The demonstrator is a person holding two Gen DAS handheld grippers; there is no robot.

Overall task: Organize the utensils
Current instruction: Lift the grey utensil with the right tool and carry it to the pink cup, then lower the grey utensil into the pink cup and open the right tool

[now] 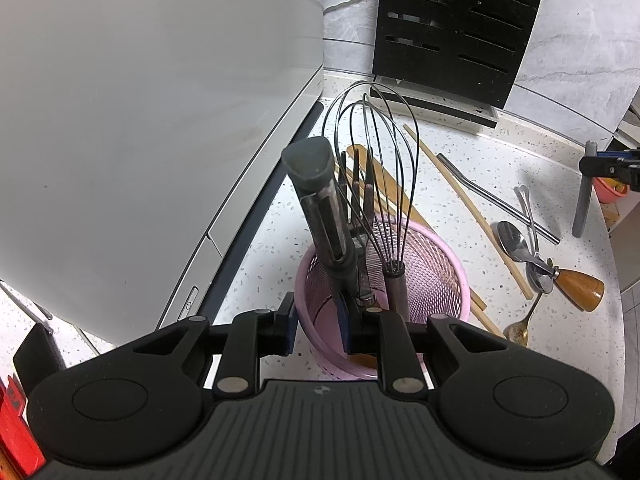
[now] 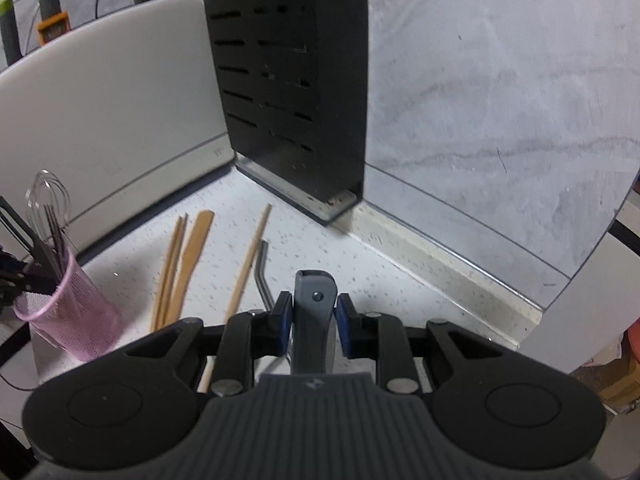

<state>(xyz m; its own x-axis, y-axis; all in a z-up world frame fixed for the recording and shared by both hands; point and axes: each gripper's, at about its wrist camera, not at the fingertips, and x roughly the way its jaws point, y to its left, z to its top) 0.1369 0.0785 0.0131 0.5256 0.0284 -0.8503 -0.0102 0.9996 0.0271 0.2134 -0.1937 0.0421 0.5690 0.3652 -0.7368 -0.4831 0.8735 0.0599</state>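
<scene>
My left gripper [image 1: 316, 322] is shut on the near rim of a pink mesh basket [image 1: 436, 280], one pad outside and one inside. A wire whisk [image 1: 394, 280], a dark grey-handled tool [image 1: 308, 164] and some forks stand upright in the basket. My right gripper [image 2: 314, 318] is shut on a grey handle [image 2: 314, 300] with a rivet, lifted above the speckled counter. The left wrist view shows that gripper [image 1: 596, 166] at the far right with the grey handle [image 1: 582, 200] hanging from it. In the right wrist view the basket [image 2: 72, 312] stands at the far left.
Loose on the counter lie wooden chopsticks [image 2: 252, 256], a wooden spatula [image 2: 192, 256], a bent metal straw [image 1: 496, 200], spoons [image 1: 514, 240] and a wooden-handled tool [image 1: 580, 284]. A black knife block [image 2: 288, 80] stands in the corner. A white appliance [image 1: 140, 120] fills the left.
</scene>
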